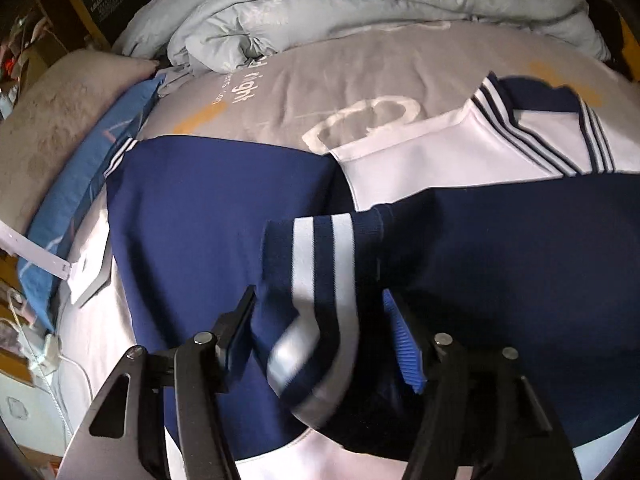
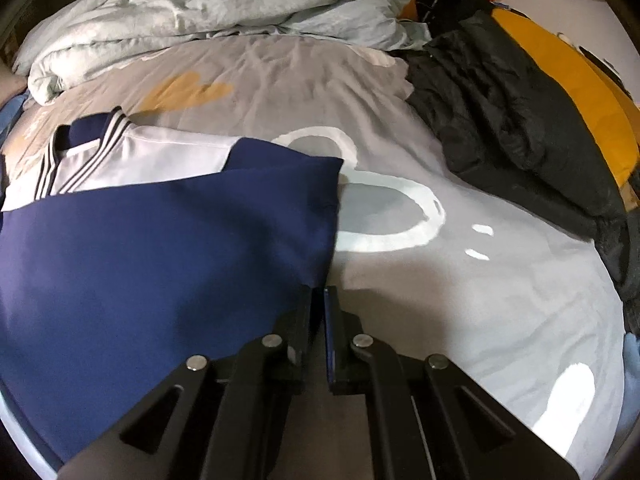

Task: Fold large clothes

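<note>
A navy and white jacket (image 1: 192, 216) lies on the bed, collar (image 1: 532, 120) at the far right. Its striped cuff (image 1: 324, 280) lies between the fingers of my left gripper (image 1: 320, 320), which is open and not pinching it. In the right wrist view the jacket's navy panel (image 2: 168, 240) lies left, with the white chest and collar (image 2: 80, 148) behind. My right gripper (image 2: 318, 300) is shut on the navy fabric's lower right corner (image 2: 312, 276).
A rumpled grey duvet (image 1: 320, 12) is piled at the back of the grey printed sheet (image 2: 440, 280). A black padded coat (image 2: 520, 120) lies at the right. A pillow (image 1: 52, 128) and blue cloth (image 1: 88, 192) line the left edge, with a white plastic hanger (image 1: 86, 272) beside them.
</note>
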Motion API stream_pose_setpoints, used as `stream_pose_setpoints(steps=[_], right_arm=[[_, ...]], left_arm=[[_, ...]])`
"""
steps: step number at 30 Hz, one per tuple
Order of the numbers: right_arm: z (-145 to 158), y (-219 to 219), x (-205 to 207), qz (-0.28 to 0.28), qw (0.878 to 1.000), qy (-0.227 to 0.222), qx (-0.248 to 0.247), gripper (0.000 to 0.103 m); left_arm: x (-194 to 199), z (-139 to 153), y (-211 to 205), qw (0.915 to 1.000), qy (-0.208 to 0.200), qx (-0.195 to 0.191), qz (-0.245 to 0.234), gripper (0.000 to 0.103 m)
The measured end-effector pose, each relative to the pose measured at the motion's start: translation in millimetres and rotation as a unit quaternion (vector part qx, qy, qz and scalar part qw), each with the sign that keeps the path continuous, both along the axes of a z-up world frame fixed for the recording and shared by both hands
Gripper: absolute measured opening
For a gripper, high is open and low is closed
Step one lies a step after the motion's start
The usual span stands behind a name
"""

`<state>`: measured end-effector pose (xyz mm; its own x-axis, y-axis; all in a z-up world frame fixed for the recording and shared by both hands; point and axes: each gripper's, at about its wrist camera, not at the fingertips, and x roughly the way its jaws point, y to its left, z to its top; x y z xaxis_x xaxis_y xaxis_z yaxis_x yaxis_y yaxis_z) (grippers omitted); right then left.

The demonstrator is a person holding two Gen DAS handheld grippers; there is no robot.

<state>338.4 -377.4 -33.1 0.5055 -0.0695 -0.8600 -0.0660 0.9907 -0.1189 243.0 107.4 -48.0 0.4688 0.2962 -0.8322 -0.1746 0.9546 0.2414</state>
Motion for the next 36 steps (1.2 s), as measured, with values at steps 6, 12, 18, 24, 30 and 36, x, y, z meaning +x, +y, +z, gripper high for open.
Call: stream_pose_setpoints(steps=[6, 12, 18, 24, 30, 36], right_arm=[[49.5, -5.8, -37.5, -0.004, 0.996, -0.076, 0.050, 0.032], [95.7, 9.0, -86.6, 0.004, 0.985, -0.160, 0.063, 0.066], [112.7, 20.6, -130.3, 0.018, 0.970, -0.215, 0.109, 0.098], [107.6, 24.3, -144.7, 0.015, 0.963, -0.233, 0.137, 0.103], [93.7, 23.1, -136.5, 0.000, 0.968, -0.216, 0.131, 0.103], [82.7, 21.0, -131.1, -0.005, 0.971, -0.191, 0.142, 0.103]], left_arm=[[-37.9, 54.1, 6.4, 0.9936, -0.107, -0.029, -0.021, 0.078], [-81.5, 102.0, 11.2, 0.9802, -0.188, -0.048, -0.037, 0.103], [-112.6, 125.5, 12.8, 0.9702, -0.237, -0.021, -0.046, 0.103], [-126.8, 130.8, 29.0, 0.9646, -0.254, -0.057, -0.039, 0.103], [-132.5, 133.9, 39.3, 0.9638, -0.260, -0.046, -0.033, 0.103], [-118.9, 136.4, 60.7, 0.9667, -0.252, -0.029, -0.033, 0.103]])
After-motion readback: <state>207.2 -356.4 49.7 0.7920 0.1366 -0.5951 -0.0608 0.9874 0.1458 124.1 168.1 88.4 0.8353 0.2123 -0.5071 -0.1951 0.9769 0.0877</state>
